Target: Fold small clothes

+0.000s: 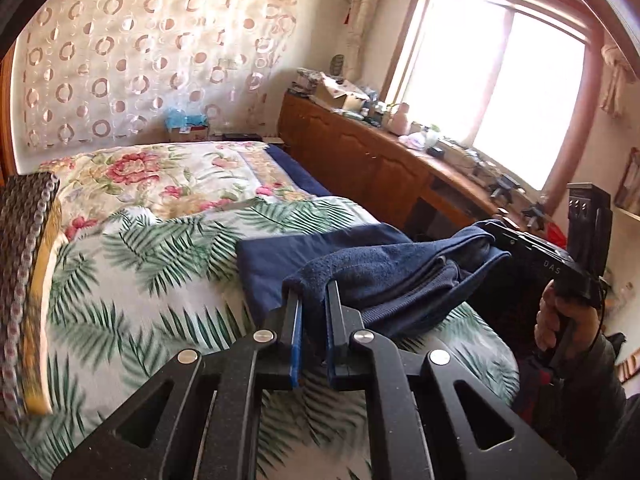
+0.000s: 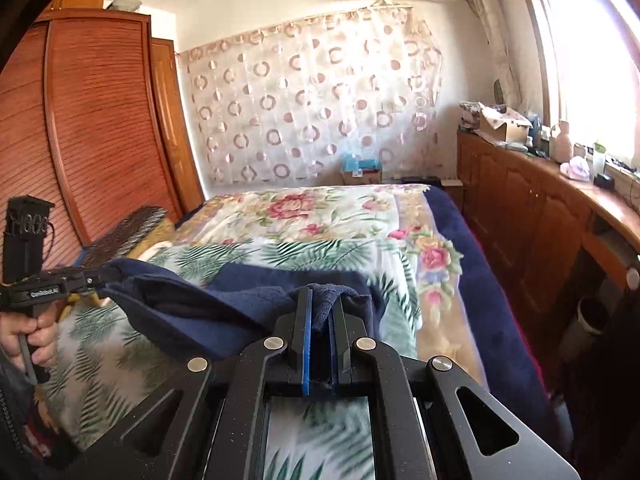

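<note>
A cardboard box stands open on the long wooden counter under the window, among small bottles and clutter; what it holds cannot be made out. The navy garment is soft and fleecy, bunched into thick folds, and hangs stretched between the two grippers above the bed, part of it trailing down onto the palm-leaf cover. The left gripper is clamped on one bunched corner, and the right gripper is pinched tight on the opposite corner, cloth pushing up between its blue pads. A hand grips the right handle. The bed's right edge runs beside the counter with a narrow aisle between; a wardrobe stands on the far side. The floral spread beyond lies free.
</note>
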`<action>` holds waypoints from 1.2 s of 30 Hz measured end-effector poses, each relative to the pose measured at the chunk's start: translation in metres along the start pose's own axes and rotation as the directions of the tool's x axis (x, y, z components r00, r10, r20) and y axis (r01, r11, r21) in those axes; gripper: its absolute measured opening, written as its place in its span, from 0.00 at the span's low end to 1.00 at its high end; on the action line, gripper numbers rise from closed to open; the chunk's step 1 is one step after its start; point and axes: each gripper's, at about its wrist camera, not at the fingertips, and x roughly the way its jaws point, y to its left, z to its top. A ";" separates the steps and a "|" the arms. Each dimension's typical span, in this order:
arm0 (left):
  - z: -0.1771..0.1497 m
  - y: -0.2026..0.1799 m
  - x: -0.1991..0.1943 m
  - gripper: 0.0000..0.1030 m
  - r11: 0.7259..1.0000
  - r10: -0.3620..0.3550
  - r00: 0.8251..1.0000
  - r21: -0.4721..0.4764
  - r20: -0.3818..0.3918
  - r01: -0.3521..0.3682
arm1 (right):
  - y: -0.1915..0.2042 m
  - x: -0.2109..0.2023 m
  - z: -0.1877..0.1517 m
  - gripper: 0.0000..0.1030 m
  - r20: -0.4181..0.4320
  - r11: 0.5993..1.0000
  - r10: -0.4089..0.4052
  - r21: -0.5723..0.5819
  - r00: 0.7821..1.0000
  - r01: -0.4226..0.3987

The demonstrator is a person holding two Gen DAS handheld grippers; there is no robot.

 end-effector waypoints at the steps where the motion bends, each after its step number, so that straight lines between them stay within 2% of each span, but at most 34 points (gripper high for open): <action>1: 0.003 0.002 0.005 0.10 1.000 0.006 1.000 -0.001 -0.007 -0.006 | -0.001 0.011 0.002 0.06 -0.009 1.000 -0.004 -0.003 1.000 0.004; 9: 0.028 0.029 0.062 0.10 0.999 0.028 0.998 -0.029 -0.056 -0.029 | -0.007 0.078 0.023 0.06 -0.063 1.000 -0.016 -0.028 0.998 0.014; 13: 0.037 0.037 0.088 0.12 0.998 0.049 0.994 -0.025 -0.100 -0.052 | -0.015 0.103 0.038 0.06 -0.086 1.000 -0.021 0.003 0.996 0.022; 16: 0.042 0.039 0.096 0.15 0.998 0.055 0.994 -0.011 -0.094 -0.056 | -0.017 0.112 0.045 0.06 -0.090 1.000 -0.026 0.011 0.996 0.027; 18: 0.046 0.038 0.097 0.33 0.997 0.080 0.995 0.014 -0.063 -0.080 | -0.012 0.114 0.049 0.06 -0.098 0.999 -0.045 -0.012 0.994 0.044; 20: 0.050 0.037 0.096 0.42 0.995 0.092 0.995 0.038 -0.035 -0.090 | -0.005 0.111 0.051 0.13 -0.103 0.998 -0.054 -0.036 0.993 0.051; 21: 0.052 0.037 0.094 0.43 0.995 0.088 0.996 0.046 -0.031 -0.087 | -0.002 0.109 0.051 0.16 -0.100 0.998 -0.057 -0.043 0.993 0.053; 23: 0.053 0.035 0.091 0.48 0.994 0.094 0.995 0.061 -0.020 -0.093 | 0.000 0.107 0.055 0.39 -0.080 0.996 -0.082 -0.053 0.993 0.078; 27: 0.047 0.034 0.083 0.70 0.995 0.072 0.997 0.072 -0.007 -0.071 | 0.001 0.090 0.056 0.44 -0.052 0.997 -0.068 -0.046 0.996 0.066; 31: 0.034 0.035 0.085 0.74 0.995 0.061 0.998 0.078 -0.027 -0.059 | 0.001 0.074 0.043 0.49 -0.054 0.997 -0.037 -0.075 0.998 0.032; 36: 0.023 0.042 0.099 0.74 0.995 0.079 0.995 0.057 -0.060 -0.076 | -0.003 0.089 0.025 0.49 -0.165 0.996 -0.043 -0.090 0.985 0.028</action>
